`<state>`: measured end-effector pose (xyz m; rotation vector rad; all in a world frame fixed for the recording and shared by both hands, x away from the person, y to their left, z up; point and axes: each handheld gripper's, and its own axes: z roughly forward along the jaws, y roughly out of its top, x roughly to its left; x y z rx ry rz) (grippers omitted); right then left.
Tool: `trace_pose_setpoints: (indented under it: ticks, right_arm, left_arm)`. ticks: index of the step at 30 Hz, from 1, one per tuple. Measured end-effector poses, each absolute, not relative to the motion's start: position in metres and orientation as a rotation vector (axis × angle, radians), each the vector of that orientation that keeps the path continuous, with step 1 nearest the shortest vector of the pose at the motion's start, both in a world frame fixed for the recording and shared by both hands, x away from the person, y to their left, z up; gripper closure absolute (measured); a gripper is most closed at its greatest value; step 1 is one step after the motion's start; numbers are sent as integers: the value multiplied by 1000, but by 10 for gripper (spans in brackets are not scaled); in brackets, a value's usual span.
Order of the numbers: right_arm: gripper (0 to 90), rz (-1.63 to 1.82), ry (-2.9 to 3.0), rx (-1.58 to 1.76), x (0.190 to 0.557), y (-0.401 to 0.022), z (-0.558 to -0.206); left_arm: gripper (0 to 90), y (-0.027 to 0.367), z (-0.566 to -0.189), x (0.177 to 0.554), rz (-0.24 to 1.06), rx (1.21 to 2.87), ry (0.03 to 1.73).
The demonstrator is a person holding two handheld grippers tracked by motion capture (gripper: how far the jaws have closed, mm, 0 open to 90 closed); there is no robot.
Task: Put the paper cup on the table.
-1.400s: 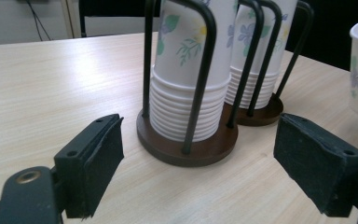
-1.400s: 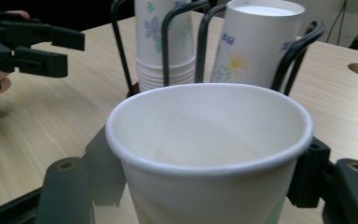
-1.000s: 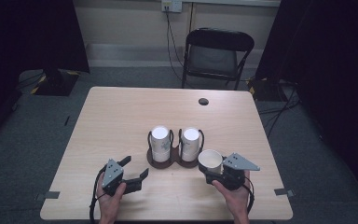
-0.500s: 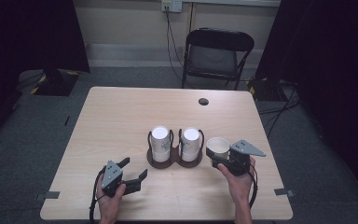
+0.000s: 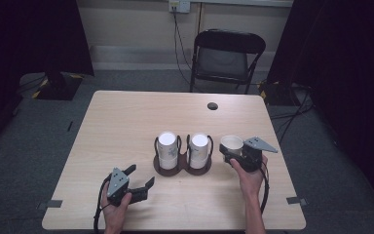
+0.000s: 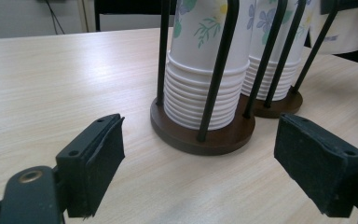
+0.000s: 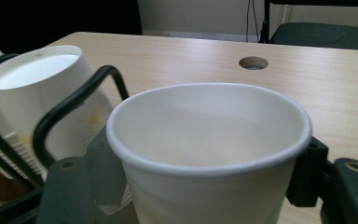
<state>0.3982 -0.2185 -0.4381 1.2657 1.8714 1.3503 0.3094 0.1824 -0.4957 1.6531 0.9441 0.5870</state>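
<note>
A dark two-ring cup holder [image 5: 183, 165] stands mid-table with two stacks of upside-down flowered paper cups, the left stack [image 5: 168, 149] and the right stack [image 5: 199, 150]. My right gripper [image 5: 231, 152] is shut on a single upright white paper cup [image 5: 232, 145] just right of the holder, lifted beside the right stack. That cup [image 7: 209, 149] sits between the jaws in the right gripper view. My left gripper [image 5: 141, 178] stands open near the front left, pointing at the holder base [image 6: 203, 137], nothing between its pads [image 6: 100, 161].
A round cable hole [image 5: 213, 106] lies in the wooden table [image 5: 126, 122] toward the far right. A black folding chair [image 5: 226, 58] stands behind the table. Dark curtains hang on both sides.
My right gripper has carried the single cup up and away from the front edge, now level with the right stack. The left gripper has stayed still and open.
</note>
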Motion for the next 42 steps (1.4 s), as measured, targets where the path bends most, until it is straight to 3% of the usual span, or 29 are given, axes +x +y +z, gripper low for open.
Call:
trace_pose_setpoints:
  ticks: [24,42]
  right_arm:
    - [289,1324,1879,1315,453,-220,-466]
    - [272,1304,1910,1297,448,-219,-482]
  left_arm:
    - [154,188,-497,312,549,1603,987]
    - [155,189,-497,310,557,1585,988]
